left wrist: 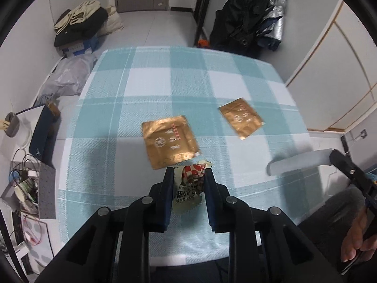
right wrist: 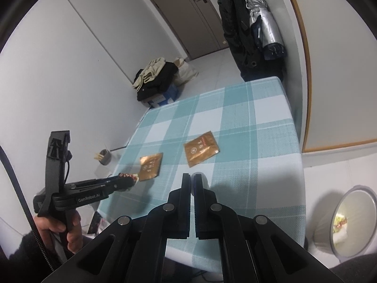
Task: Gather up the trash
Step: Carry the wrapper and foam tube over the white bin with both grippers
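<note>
Left gripper [left wrist: 188, 172]: clamped on a red-and-white snack wrapper [left wrist: 190, 186], lifted above the table's [left wrist: 150, 87] near edge. Right gripper [right wrist: 191, 176]: jaws closed, empty. Two gold packets [left wrist: 170, 140] [left wrist: 241, 117] lie mid-table; grey bin [right wrist: 348, 221] stands off its right edge.

A home: teal-and-white checked cloth-covered bench [right wrist: 235, 127], black coats [right wrist: 238, 30] hanging beyond it, folded clothes [right wrist: 155, 75] heaped on floor nearby.
</note>
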Tool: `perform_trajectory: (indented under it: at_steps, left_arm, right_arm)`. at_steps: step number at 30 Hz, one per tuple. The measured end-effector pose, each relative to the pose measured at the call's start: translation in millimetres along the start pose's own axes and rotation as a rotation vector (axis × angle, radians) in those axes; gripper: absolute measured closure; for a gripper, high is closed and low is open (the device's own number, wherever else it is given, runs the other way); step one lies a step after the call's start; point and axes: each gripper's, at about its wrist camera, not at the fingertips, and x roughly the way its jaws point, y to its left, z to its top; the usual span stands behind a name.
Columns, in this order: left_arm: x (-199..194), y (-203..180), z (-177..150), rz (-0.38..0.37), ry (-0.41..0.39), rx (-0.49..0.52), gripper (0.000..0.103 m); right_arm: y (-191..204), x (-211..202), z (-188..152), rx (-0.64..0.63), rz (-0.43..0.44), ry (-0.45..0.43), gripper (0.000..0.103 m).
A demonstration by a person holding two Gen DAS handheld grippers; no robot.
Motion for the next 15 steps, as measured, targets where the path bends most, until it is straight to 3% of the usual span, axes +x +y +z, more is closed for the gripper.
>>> perform_trajectory:
  at_steps: [15]
  left_arm:
    - [-41,-17,11,-0.044,-0.105,0.024,0.084]
  right_arm:
    - [20,-27,11,-0.04,-0.033,-0.059,0.101]
